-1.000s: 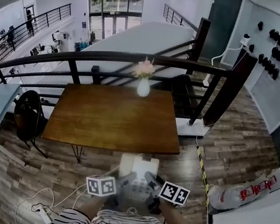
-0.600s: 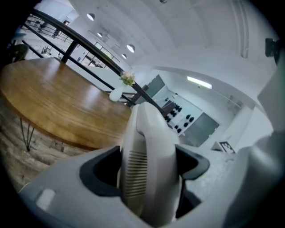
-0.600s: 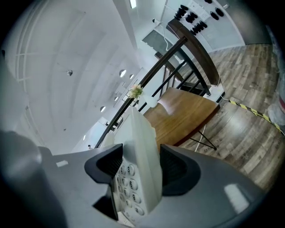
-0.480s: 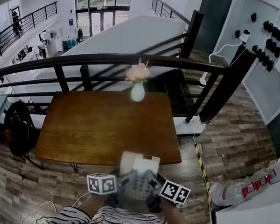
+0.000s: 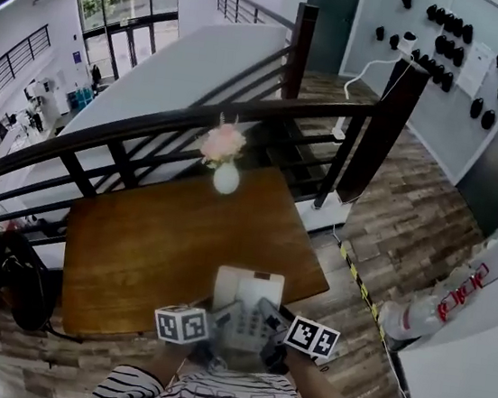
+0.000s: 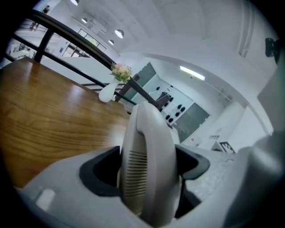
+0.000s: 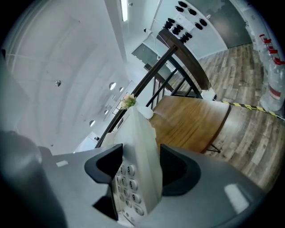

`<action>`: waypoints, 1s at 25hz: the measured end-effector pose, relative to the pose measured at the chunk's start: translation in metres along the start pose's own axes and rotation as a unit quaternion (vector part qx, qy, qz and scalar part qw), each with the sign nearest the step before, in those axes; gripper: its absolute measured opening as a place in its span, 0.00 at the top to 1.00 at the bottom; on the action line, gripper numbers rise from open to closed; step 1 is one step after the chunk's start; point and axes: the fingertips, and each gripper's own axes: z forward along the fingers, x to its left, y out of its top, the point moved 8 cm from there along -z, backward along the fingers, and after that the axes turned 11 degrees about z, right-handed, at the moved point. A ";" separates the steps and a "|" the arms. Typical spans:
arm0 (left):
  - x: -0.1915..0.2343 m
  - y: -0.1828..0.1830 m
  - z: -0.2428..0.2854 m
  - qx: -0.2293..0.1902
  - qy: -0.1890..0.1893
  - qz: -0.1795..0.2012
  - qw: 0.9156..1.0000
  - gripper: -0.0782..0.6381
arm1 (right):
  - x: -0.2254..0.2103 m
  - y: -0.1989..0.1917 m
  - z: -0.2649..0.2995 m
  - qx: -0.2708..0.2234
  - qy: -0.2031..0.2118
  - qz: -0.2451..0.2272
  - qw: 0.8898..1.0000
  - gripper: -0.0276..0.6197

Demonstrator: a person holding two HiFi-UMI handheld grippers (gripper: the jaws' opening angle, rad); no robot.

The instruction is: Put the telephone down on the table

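A white desk telephone (image 5: 248,292) hangs in the air over the near edge of the brown wooden table (image 5: 143,243), held from both sides. My left gripper (image 5: 212,325) is shut on its handset side; the ribbed handset (image 6: 144,164) fills the gap between the jaws in the left gripper view. On the keypad side my right gripper (image 5: 273,331) is shut, with the numbered keys (image 7: 127,187) showing between its jaws. The underside of the telephone is hidden.
A white vase with pink flowers (image 5: 225,159) stands at the table's far edge. A black railing (image 5: 187,117) runs behind the table, with a drop beyond it. A dark chair (image 5: 15,286) sits left of the table. Wood floor and a yellow-black tape line (image 5: 360,290) lie to the right.
Both grippers with the telephone have come closer to the table; the telephone now hangs over the near edge instead of short of it. The view has swung left.
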 end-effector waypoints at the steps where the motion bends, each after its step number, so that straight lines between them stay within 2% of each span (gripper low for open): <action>1: 0.005 0.005 0.001 0.003 -0.005 0.000 1.000 0.38 | 0.002 0.000 0.005 -0.004 -0.002 0.003 1.000 0.56; 11: 0.055 0.030 0.035 0.027 -0.008 -0.002 1.000 0.38 | -0.008 0.021 0.061 -0.009 -0.013 0.024 1.000 0.56; 15: 0.061 0.044 0.070 0.019 0.001 -0.001 1.000 0.38 | -0.020 0.057 0.079 0.000 -0.006 0.019 1.000 0.55; 25: 0.090 0.085 0.162 -0.011 0.038 -0.026 0.999 0.38 | -0.046 0.160 0.145 0.048 0.004 -0.007 0.999 0.56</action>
